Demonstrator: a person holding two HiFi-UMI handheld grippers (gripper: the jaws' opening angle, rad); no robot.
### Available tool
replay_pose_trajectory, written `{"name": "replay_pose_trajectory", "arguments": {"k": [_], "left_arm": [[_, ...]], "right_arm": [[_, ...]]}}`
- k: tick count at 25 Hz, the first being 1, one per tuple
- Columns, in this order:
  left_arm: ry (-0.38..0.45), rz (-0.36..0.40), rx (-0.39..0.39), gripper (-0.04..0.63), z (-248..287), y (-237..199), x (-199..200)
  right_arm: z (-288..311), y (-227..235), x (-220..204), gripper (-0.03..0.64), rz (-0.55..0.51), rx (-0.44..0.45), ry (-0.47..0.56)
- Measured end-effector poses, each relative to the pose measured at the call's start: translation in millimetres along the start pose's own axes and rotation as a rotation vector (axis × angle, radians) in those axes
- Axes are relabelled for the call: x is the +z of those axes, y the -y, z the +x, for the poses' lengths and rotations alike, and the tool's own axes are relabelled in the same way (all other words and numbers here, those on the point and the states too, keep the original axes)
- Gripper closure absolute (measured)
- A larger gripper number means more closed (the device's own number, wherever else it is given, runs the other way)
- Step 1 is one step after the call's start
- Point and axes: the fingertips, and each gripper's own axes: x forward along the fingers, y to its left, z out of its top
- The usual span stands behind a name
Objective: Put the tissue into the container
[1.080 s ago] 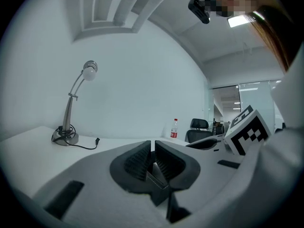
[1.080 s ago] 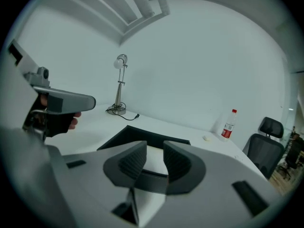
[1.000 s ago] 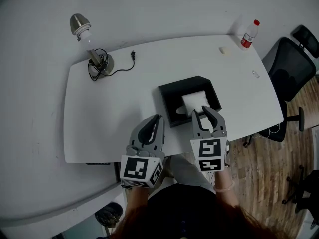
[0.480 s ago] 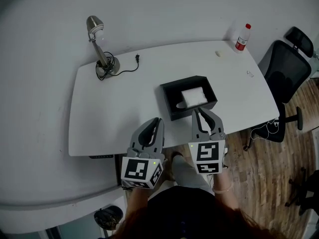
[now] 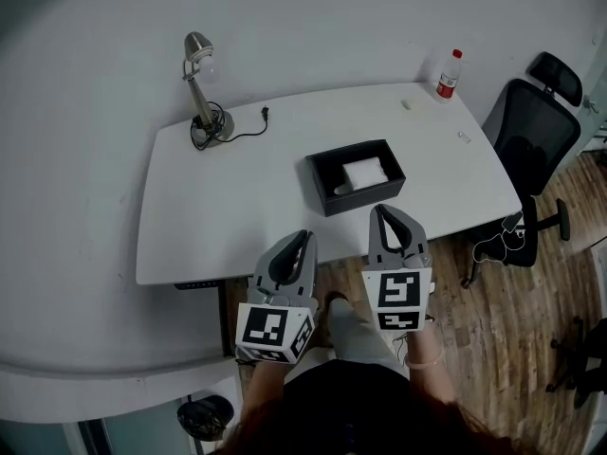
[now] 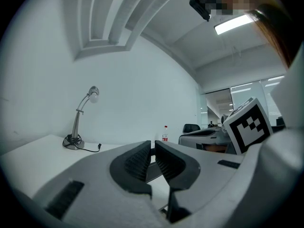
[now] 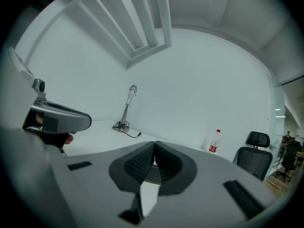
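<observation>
Grey right gripper, jaws just closed, empty; left gripper seemingly shut too.

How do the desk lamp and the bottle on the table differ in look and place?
The desk lamp is silver with a black cord looped at its base; the bottle is clear with a red cap and label. The desk lamp stands at the table's far left corner, the bottle at its far right corner. The desk lamp looks taller than the bottle. Both stand near the far edge, apart from the black container.
</observation>
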Motion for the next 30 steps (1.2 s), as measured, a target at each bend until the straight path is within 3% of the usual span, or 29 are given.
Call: {"name": "replay_pose_trajectory", "arguments": {"k": [10,30], "left_arm": [[0.018,0.004,0.001,0.551,-36.6,14.8,6.7],[0.033,0.024,0.024,0.551,-56.8,51.4,13.0]], "right_arm": [[-41.4,-10.2,18.6,0.597,0.085,0.018,0.075],[-105.8,-23.7,29.9,0.598,0.115,0.155,0.179]]}}
